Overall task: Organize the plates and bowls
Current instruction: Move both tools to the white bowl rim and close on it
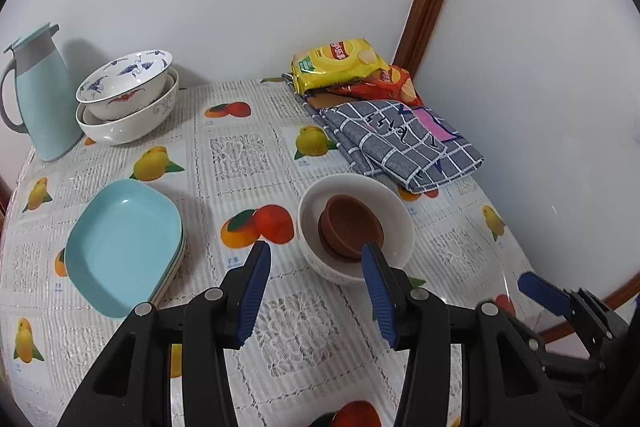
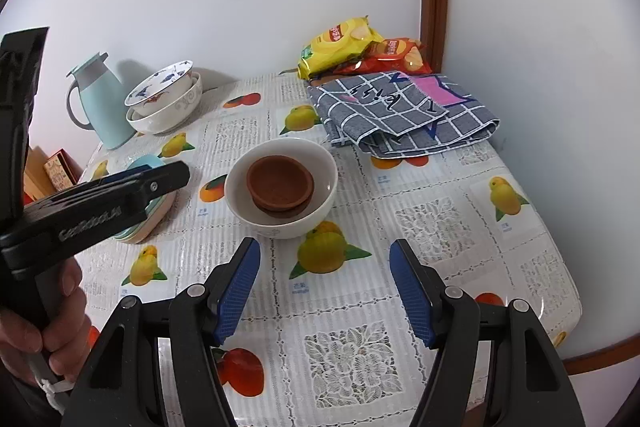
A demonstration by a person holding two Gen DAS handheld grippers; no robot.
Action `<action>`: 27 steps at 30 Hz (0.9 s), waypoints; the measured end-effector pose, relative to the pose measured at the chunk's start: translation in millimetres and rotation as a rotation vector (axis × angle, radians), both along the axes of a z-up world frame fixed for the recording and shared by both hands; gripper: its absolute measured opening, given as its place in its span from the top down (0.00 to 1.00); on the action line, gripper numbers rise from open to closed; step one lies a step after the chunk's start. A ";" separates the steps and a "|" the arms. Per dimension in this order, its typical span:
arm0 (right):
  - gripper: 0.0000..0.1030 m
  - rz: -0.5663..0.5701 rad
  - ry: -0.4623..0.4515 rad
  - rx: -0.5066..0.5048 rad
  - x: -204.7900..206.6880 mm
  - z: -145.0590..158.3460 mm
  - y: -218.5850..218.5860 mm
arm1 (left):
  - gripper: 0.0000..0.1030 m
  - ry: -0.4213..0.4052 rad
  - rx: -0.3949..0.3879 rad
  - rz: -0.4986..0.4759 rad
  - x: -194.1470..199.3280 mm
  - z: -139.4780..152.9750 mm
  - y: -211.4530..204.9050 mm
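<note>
A white bowl [image 1: 394, 217] holds stacked brown clay bowls [image 1: 352, 227] mid-table; both also show in the right wrist view, the white bowl [image 2: 324, 187] and the clay bowls [image 2: 280, 183]. My left gripper [image 1: 316, 259] is open and empty, just in front of the white bowl. My right gripper [image 2: 324, 255] is open and empty, short of the same bowl. A stack of light blue plates [image 1: 124, 247] lies to the left. Two nested patterned bowls [image 1: 128, 95] stand at the back left.
A pale blue jug [image 1: 40, 107] stands at the back left by the wall. Snack bags [image 1: 340, 65] and a folded checked cloth [image 1: 404, 143] lie at the back right. The table [image 2: 520, 267] has a fruit-print cover; its right edge is close.
</note>
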State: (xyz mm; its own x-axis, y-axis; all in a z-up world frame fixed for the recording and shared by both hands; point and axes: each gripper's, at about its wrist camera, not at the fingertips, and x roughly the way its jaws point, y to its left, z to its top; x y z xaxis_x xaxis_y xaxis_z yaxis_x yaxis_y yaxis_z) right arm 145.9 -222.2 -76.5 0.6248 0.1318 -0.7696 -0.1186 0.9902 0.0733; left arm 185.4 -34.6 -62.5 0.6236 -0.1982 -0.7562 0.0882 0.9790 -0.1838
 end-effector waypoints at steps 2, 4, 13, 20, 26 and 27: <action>0.35 -0.001 0.008 0.015 0.9 0.0 0.3 | 0.56 0.009 0.014 0.006 -1.1 -0.1 2.2; 0.35 0.002 0.020 0.023 3.5 -1.3 0.9 | 0.56 0.014 0.014 0.014 -1.1 -1.6 6.4; 0.35 -0.014 0.022 0.013 23.1 -8.9 1.4 | 0.56 0.055 -0.006 0.041 11.5 -18.0 14.9; 0.35 -0.035 0.031 0.014 51.4 -19.7 -2.6 | 0.56 0.097 -0.022 0.046 34.8 -35.6 8.9; 0.45 -0.063 0.076 0.033 79.1 -38.0 -7.5 | 0.56 0.128 -0.025 0.045 56.5 -48.6 3.9; 0.47 -0.067 0.085 0.034 83.8 -41.4 -7.9 | 0.56 0.135 -0.027 0.046 60.7 -51.3 3.7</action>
State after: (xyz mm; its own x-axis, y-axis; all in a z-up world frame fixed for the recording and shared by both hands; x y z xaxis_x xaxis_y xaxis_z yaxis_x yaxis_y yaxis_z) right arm 229.7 -230.1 -117.9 0.5660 0.1190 -0.8158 -0.0445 0.9925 0.1139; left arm 246.1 -30.9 -113.7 0.5259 -0.1927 -0.8284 0.0160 0.9761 -0.2169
